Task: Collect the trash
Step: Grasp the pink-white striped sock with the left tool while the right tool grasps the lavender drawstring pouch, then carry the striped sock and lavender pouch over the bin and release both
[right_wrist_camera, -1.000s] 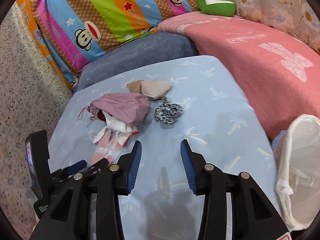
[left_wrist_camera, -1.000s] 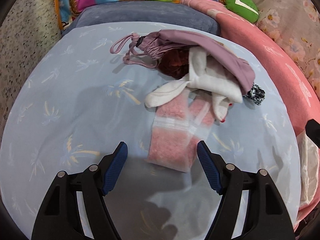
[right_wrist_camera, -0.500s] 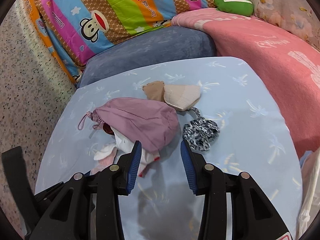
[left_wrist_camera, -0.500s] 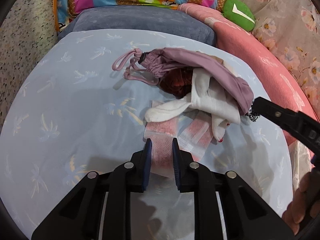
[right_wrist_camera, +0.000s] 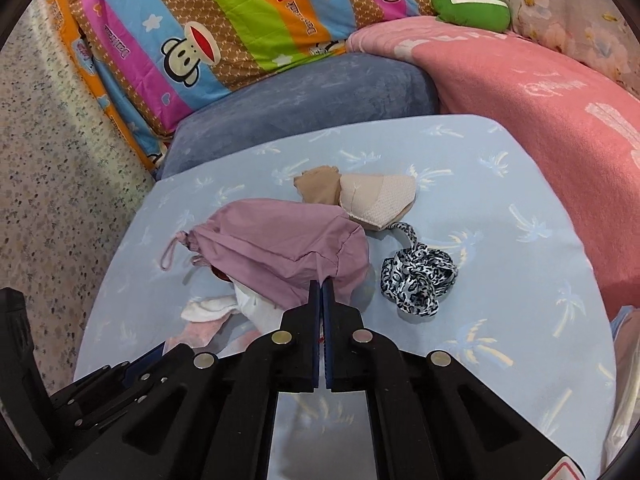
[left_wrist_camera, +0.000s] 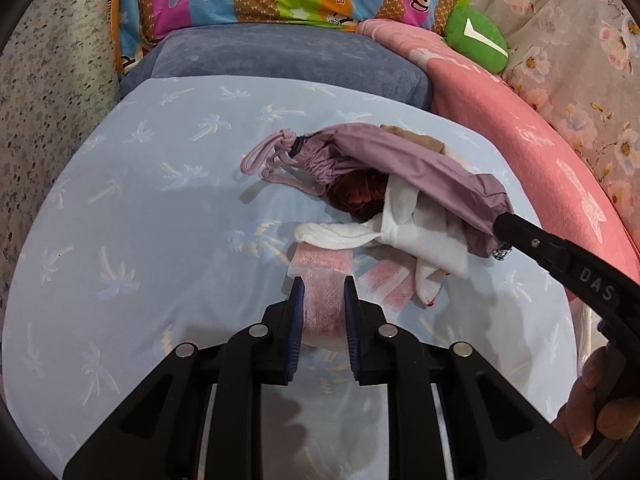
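My left gripper point(left_wrist_camera: 321, 287) has its fingers closed most of the way onto the pink wrapper point(left_wrist_camera: 322, 308), which lies at the near edge of the pile on the blue sheet point(left_wrist_camera: 132, 216). My right gripper point(right_wrist_camera: 321, 283) is pinched almost fully together on the near right hem of the purple pouch point(right_wrist_camera: 280, 246). A white sock point(left_wrist_camera: 416, 236) sits under the pouch, touching the wrapper. A spotted scrunchie point(right_wrist_camera: 418, 278) lies just right of the pouch, a beige mask point(right_wrist_camera: 380, 200) beyond.
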`<state>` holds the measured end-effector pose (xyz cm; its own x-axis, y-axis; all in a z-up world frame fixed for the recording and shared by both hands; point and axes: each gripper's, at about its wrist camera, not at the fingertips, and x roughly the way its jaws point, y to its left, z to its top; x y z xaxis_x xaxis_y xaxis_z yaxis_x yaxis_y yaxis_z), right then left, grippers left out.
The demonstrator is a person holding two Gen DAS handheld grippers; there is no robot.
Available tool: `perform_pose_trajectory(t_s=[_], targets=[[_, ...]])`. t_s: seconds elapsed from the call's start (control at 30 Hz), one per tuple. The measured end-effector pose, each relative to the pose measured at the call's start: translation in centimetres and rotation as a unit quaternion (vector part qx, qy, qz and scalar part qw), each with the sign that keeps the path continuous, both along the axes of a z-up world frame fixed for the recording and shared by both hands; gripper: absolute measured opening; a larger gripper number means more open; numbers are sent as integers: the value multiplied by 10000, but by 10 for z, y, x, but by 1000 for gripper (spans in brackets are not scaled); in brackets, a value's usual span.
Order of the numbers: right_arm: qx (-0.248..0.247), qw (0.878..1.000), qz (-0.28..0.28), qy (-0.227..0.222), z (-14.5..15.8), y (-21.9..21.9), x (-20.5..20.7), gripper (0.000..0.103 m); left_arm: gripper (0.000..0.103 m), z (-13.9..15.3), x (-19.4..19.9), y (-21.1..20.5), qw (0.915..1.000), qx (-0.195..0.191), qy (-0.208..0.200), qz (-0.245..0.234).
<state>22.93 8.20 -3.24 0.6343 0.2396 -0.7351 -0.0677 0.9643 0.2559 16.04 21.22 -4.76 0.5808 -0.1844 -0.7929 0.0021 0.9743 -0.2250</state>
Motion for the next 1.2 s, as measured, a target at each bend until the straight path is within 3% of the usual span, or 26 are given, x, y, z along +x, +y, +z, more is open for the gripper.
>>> perform_pose_trajectory(t_s=[0.53,0.9,1.2], targets=[[151,9944,-312,-998,97,-49,-83,1,18,77,-47,-20,9960,61,-879,-138],[230,9862,-745,-1459,135,-109,-142,1,18,115,-76,-60,9904,66,-1297,-474],[246,9779,-1198,-1695,155,-170,-186,1,18,131,-92,-112,9847,35,-1410,-1021]])
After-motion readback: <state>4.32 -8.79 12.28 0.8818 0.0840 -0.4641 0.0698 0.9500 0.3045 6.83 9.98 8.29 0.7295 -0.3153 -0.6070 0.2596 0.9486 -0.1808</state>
